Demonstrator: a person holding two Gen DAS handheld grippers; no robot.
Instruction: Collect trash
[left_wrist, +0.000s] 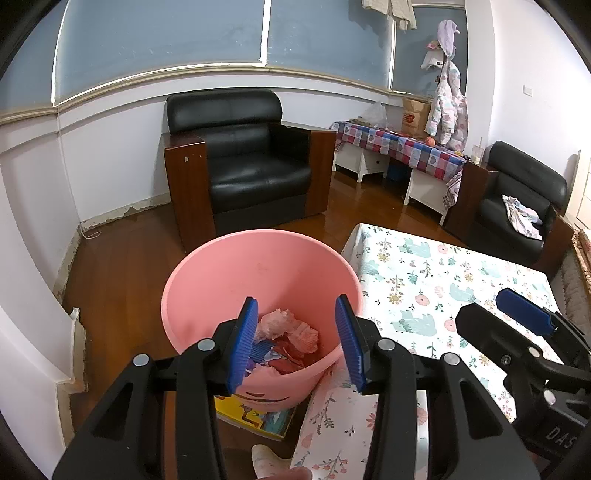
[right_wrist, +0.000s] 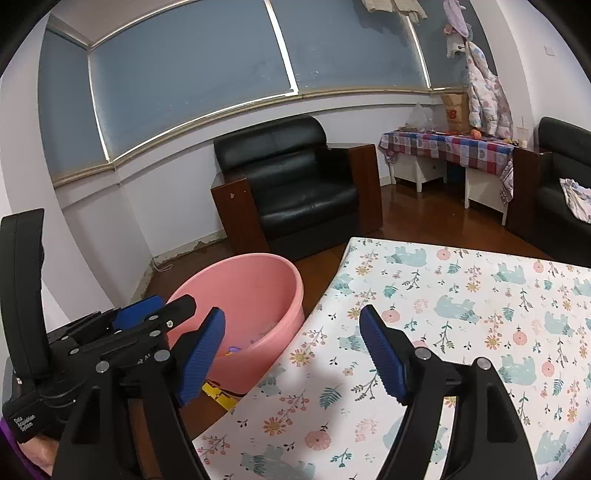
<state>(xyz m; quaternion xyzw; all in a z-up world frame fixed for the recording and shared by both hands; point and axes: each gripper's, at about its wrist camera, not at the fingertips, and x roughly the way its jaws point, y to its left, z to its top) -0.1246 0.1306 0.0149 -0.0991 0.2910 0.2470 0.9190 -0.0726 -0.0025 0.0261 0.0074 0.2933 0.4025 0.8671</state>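
Observation:
A pink plastic bin (left_wrist: 229, 280) stands on the floor left of the table; it also shows in the right wrist view (right_wrist: 255, 288). Crumpled pink and white trash (left_wrist: 284, 328) with red and blue scraps lies in its bottom. My left gripper (left_wrist: 301, 341) is open and empty, hovering over the bin's near rim. My right gripper (right_wrist: 291, 350) is open and empty above the table's left edge; it shows at the right of the left wrist view (left_wrist: 517, 314). The left gripper shows at the left of the right wrist view (right_wrist: 147, 310).
The table (right_wrist: 480, 295) wears a white cloth with bears and flowers. A yellow picture book (left_wrist: 258, 413) lies under the bin. A black armchair (left_wrist: 240, 158) stands behind, a second armchair (left_wrist: 517, 206) at right, a checked-cloth desk (left_wrist: 402, 147) by the wall.

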